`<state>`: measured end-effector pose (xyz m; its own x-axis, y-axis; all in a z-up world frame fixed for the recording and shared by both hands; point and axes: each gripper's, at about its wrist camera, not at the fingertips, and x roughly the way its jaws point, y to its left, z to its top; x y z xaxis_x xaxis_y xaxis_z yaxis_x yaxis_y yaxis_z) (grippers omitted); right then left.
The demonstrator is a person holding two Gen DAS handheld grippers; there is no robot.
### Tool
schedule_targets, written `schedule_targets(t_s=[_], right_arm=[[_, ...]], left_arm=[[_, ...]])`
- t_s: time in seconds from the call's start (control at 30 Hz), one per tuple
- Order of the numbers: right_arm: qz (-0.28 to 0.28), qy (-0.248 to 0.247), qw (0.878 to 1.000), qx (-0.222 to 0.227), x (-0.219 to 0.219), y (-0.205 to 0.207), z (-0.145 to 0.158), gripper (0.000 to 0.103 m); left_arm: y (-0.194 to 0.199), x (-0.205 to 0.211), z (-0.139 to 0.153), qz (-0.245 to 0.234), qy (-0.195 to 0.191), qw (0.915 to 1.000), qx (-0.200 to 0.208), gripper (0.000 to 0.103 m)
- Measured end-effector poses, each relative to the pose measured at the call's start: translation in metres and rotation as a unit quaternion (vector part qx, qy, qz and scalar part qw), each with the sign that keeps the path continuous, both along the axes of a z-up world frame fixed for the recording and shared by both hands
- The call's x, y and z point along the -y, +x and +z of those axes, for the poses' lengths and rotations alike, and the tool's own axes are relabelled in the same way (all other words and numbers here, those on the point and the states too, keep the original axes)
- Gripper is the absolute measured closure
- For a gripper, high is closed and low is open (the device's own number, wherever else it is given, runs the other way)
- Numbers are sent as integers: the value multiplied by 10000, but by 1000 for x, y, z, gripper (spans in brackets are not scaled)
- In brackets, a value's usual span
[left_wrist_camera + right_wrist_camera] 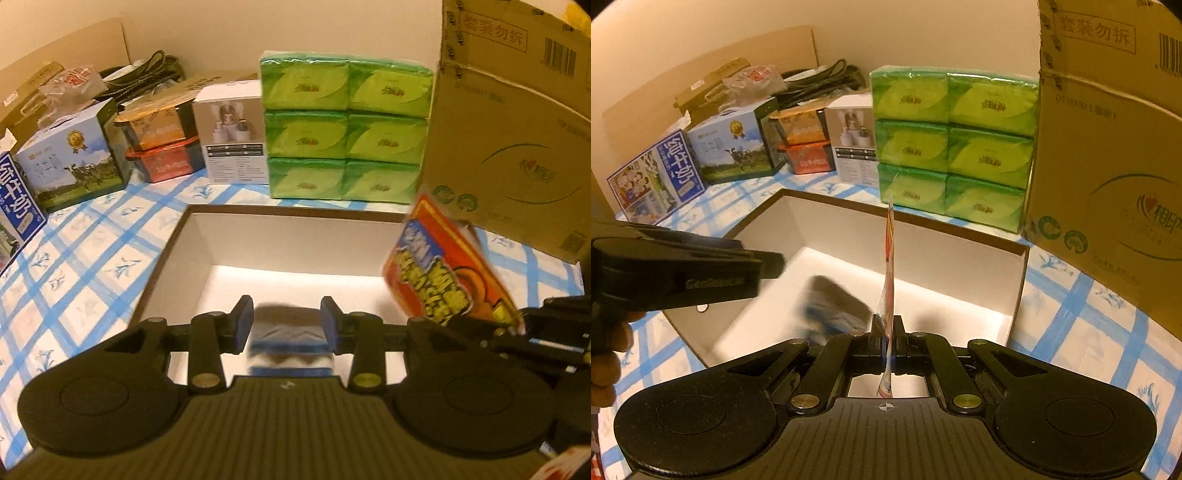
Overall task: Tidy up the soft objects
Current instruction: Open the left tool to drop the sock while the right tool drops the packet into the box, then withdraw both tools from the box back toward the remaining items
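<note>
Currently left gripper (287, 325) spread, blurred dark-and-blue bundle (290, 334) loose between its pads over the white box (295, 236); right gripper (887, 341) pinching an orange snack packet (889, 258).

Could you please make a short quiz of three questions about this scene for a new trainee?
1. True or false: the right gripper is shut on the flat snack packet.
2. What lies behind the open white box? A) green tissue packs B) a kettle
3. Do the left gripper pads press on the blurred dark item?

Key: 1 true; 2 A; 3 no, the pads stand apart from it.
</note>
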<state>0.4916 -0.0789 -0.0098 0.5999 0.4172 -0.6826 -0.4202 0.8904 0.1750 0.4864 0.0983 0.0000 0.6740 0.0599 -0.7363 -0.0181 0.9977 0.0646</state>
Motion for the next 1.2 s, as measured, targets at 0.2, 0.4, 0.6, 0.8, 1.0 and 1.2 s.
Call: schedule_targets(t_s=[0.2,0.4,0.6,0.8,1.0,1.2], right_arm=[[-90,-21,10000,-4,-2,3,1,101],[-147,258,9995,-66,-6,7,4,76],[-59,420,9991,86,3,-7,15,45],[135,471,9988,17,15,-28,26,44],[309,518,9982,-37,29,-57,32,43],[408,651,9970,-40,45,-91,37,43]], left_arm=[[-11,-16,3,106,5,9999,-45,66],[-28,-27,8,168,-28,9998,-117,61],[-54,-37,15,280,-80,9995,-132,57],[-88,-41,28,312,-180,9993,-59,52],[-125,-38,40,335,-311,9990,17,47],[-162,-31,50,313,-414,9986,129,47]])
